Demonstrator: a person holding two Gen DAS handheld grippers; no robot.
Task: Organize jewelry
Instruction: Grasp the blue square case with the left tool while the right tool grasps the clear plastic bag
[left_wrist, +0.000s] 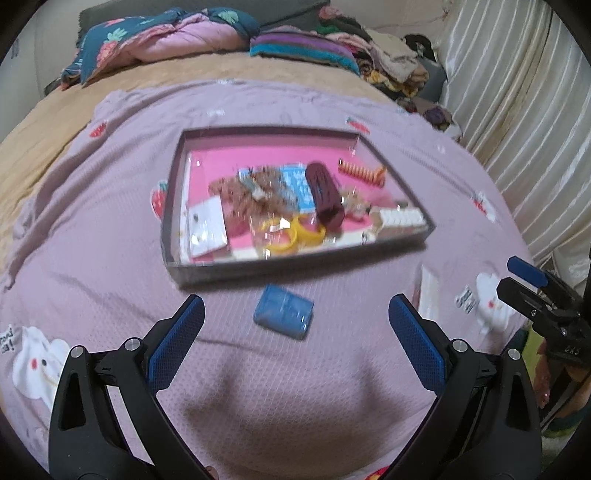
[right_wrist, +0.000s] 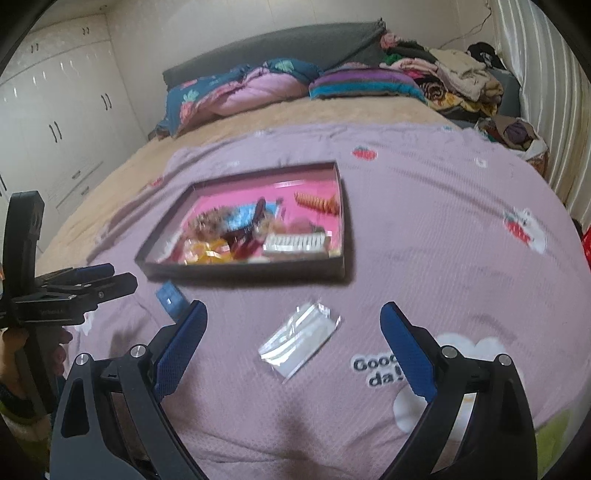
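From the left wrist camera, the left tongs (left_wrist: 296, 317) are hanging spread wide over the lilac bedspread (left_wrist: 110, 229), holding nothing. A small blue packet (left_wrist: 283, 311) is lying on the bedspread between their blue pads (left_wrist: 177, 343), touching neither. Beyond it, a shallow dark tray (left_wrist: 173, 221) with a pink floor is sitting on the bed, holding a jumble: a maroon pouch (left_wrist: 325, 195), yellow bangles (left_wrist: 295, 232), a white card (left_wrist: 207, 229), a blurred brownish tangle of jewelry (left_wrist: 243, 195). The right tongs (left_wrist: 528, 277) are showing at the right edge.

From the right wrist camera, the right tongs (right_wrist: 293, 325) are also standing spread and empty. A clear plastic bag (right_wrist: 299, 339) is lying flat between them, apart from both pads. The tray (right_wrist: 243, 271) is resting farther back, the blue packet (right_wrist: 171, 297) near its front corner. At the left edge, the left tongs (right_wrist: 122, 278) are being gripped by a hand (right_wrist: 14, 354).
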